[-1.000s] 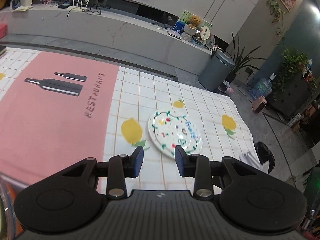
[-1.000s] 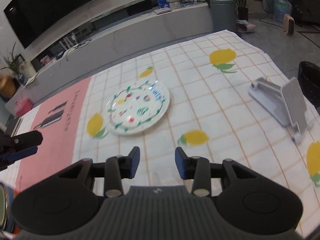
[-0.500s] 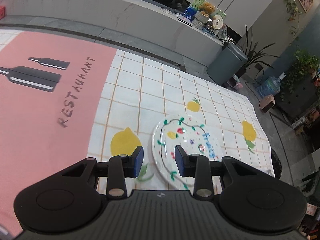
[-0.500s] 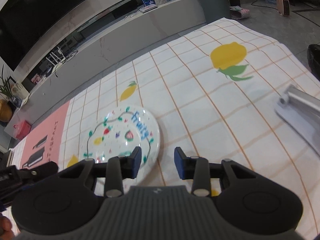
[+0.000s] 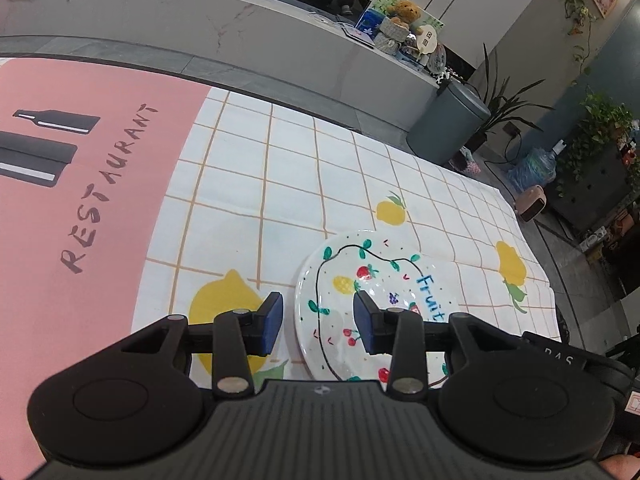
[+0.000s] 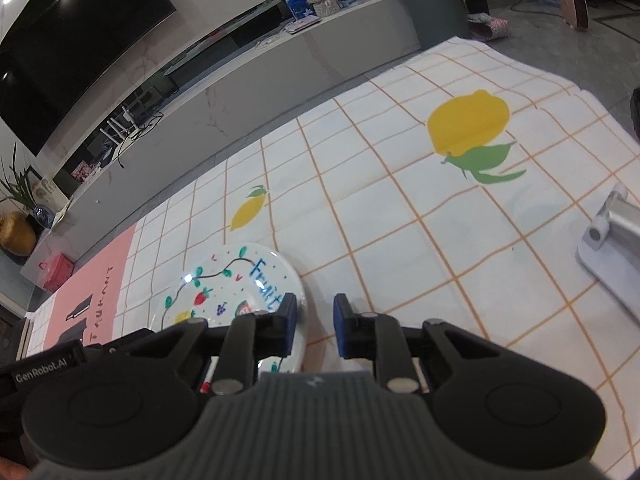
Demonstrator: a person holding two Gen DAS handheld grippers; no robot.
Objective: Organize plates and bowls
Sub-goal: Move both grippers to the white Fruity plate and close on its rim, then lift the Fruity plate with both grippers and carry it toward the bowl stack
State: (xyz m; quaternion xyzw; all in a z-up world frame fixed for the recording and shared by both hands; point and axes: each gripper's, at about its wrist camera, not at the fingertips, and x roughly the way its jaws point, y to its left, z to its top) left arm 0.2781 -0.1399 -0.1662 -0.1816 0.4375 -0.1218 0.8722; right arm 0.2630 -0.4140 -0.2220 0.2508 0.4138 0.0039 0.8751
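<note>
A white plate (image 5: 380, 280) painted with fruits and the word "Fruit" lies flat on the lemon-print tablecloth (image 5: 280, 200). My left gripper (image 5: 319, 322) straddles the plate's left rim, one finger over the plate and one over the cloth. Its jaws are opening and the pads do not press on the rim. In the right wrist view, the plate (image 6: 224, 292) sits low at the left. My right gripper (image 6: 316, 330) straddles its right rim. Those jaws are closing, with a gap still showing beside the rim. The other gripper's black body (image 6: 48, 364) shows at the plate's far side.
A pink mat (image 5: 60, 200) printed "RESTAURANT" covers the table's left part. A grey metal stand (image 6: 612, 248) lies on the cloth to the right of the plate. Beyond the table are a long low bench (image 5: 240, 40) and a grey bin (image 5: 448, 128).
Both grippers have come down and in onto the plate from opposite sides. The right jaws have narrowed; the left jaws have widened a little.
</note>
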